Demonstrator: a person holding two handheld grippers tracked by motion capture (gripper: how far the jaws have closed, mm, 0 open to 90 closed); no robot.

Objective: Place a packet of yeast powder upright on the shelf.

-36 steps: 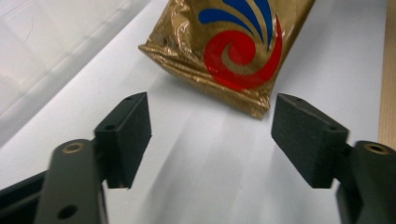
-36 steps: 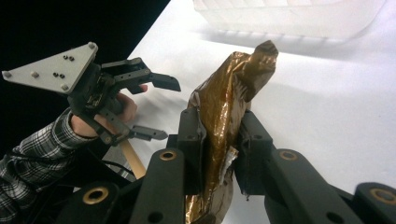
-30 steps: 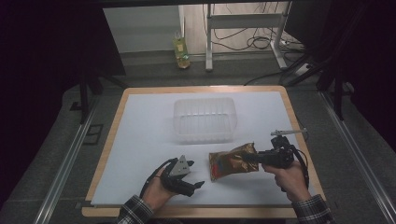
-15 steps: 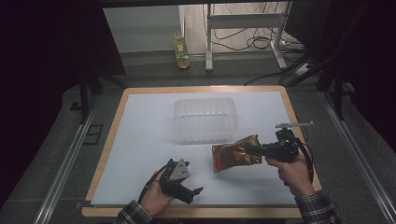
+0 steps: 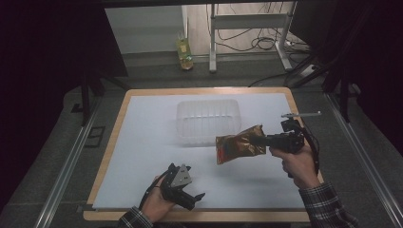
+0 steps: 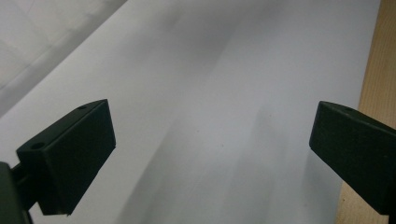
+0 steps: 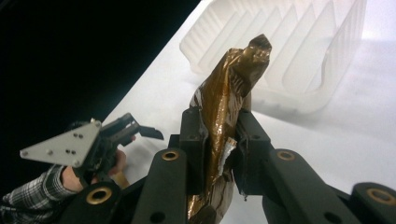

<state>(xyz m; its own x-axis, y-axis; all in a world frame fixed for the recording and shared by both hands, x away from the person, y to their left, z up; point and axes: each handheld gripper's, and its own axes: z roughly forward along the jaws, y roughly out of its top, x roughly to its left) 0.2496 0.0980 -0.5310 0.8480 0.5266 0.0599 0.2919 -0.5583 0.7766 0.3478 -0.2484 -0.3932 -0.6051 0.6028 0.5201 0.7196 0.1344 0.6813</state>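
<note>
The right gripper (image 5: 256,139) is clamped on a crinkled brown-gold foil snack pouch (image 5: 238,145), holding it in the air just off the near right corner of the clear ribbed plastic tub (image 5: 207,120). In the right gripper view its jaws pinch the pouch's edge, the pouch (image 7: 229,98) standing upright before the tub (image 7: 299,51). The left gripper (image 5: 192,199), near the front edge of the white table sheet (image 5: 142,137), has just been opening; its jaws stand wide apart with nothing between them.

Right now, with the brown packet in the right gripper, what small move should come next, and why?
Probably carry the brown packet over the clear tray beside it. The right gripper grips it clear of the table, and the left gripper is open and holds nothing.
</note>
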